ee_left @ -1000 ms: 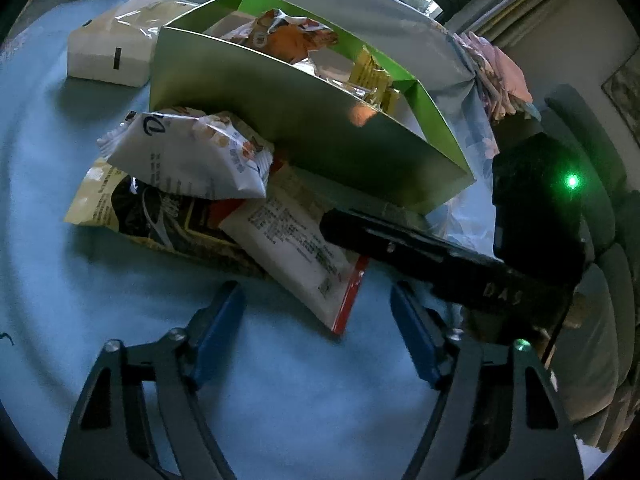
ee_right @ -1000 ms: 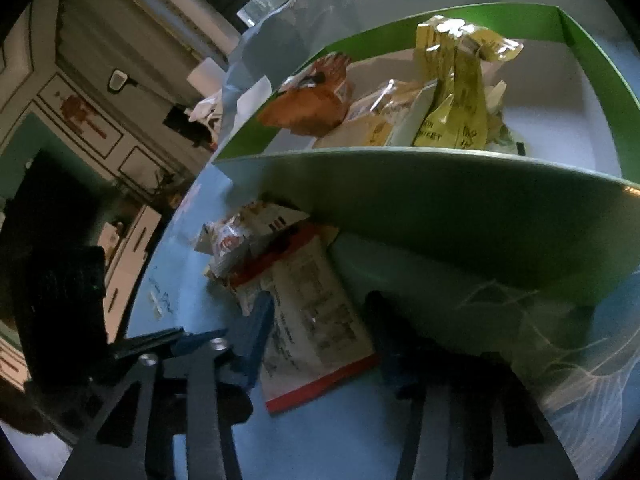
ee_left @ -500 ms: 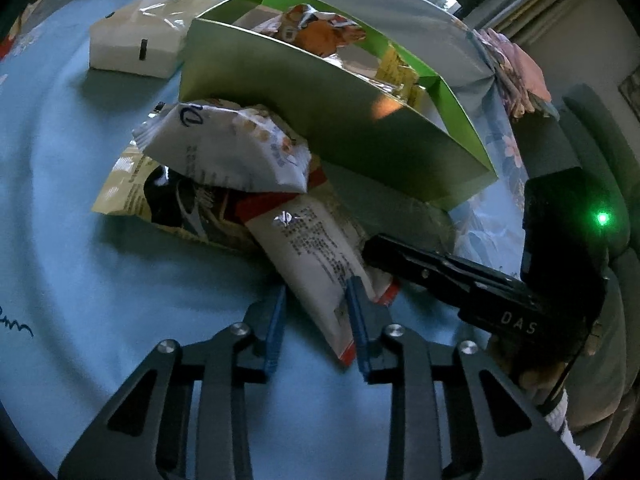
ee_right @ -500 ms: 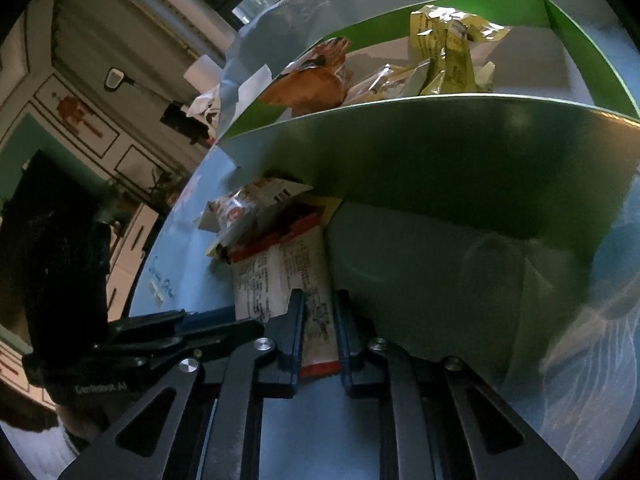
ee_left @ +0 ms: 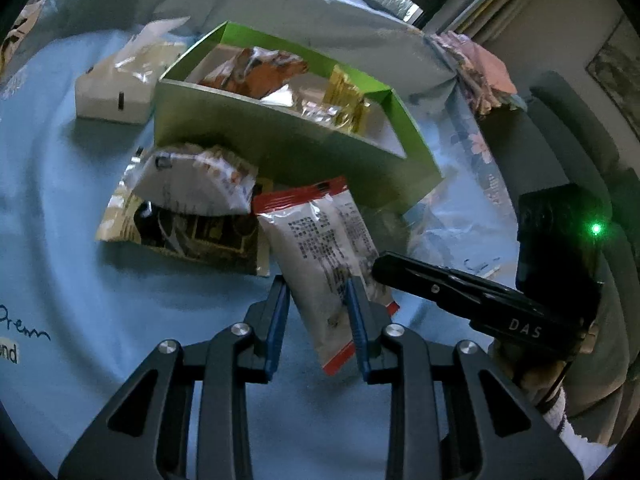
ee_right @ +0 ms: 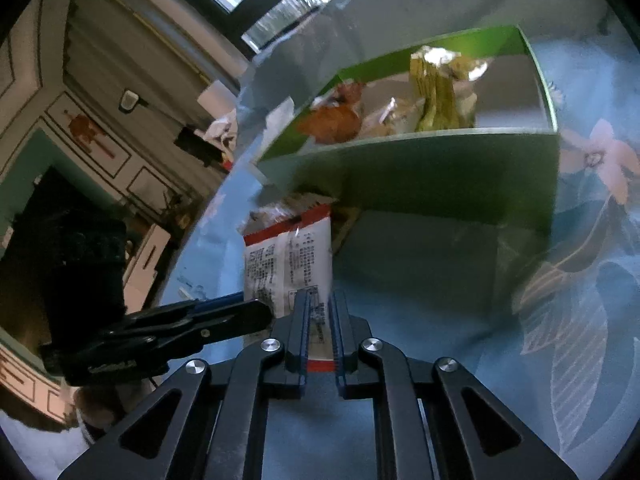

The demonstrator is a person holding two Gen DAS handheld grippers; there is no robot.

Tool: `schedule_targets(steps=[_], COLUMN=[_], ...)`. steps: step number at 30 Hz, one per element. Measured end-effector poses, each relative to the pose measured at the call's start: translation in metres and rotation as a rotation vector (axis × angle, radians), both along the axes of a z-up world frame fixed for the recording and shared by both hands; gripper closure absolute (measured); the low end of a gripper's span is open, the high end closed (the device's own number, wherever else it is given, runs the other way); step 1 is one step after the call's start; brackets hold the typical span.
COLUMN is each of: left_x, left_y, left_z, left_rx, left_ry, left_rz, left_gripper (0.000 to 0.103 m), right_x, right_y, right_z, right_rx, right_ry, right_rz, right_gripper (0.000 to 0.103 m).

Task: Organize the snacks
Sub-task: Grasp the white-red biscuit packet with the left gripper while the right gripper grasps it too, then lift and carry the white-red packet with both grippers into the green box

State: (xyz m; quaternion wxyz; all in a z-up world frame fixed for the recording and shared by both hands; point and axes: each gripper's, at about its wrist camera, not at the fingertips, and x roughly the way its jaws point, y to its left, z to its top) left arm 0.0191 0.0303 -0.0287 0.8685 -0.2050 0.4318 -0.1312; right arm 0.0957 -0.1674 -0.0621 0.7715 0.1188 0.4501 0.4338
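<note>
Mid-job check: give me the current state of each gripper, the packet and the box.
left gripper: shut on the white packet's sides.
right gripper: shut on the same packet's near end.
white packet: sealed, gripped by both.
green box: open-topped, holding several snacks.
grey pouch: lying on the dark-and-yellow bag.

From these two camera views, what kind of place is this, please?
Most likely a living room in a home. A grey sofa stands beside the table with its blue flowered cloth, a window with curtains is behind, and panelled walls show at the side.
</note>
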Motion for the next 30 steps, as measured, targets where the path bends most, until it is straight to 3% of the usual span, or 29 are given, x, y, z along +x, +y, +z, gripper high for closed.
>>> schedule_targets(steps=[8,19,30], left_x=[0.009,0.059,0.114], left_y=[-0.002,-0.005,-0.002], left_z=[0.025,0.065,0.059], left_rx=[0.01,0.045,0.011], left_ry=[-0.075,-0.185,-0.178], left_rz=[-0.002,-0.029,-0.039], left_gripper=[0.074,0.077,0.077], right_x=[0.001,0.033,0.089], right_y=[-0.004,-0.003,0.0], right_z=[0.027,0.057,0.06], right_rx=[0.027,0.057,0.038], right_ry=[-0.059,-0.123,-0.13], right_rz=[-0.021,-0.077,-0.14], right_gripper=[0.092,0.092,0.092])
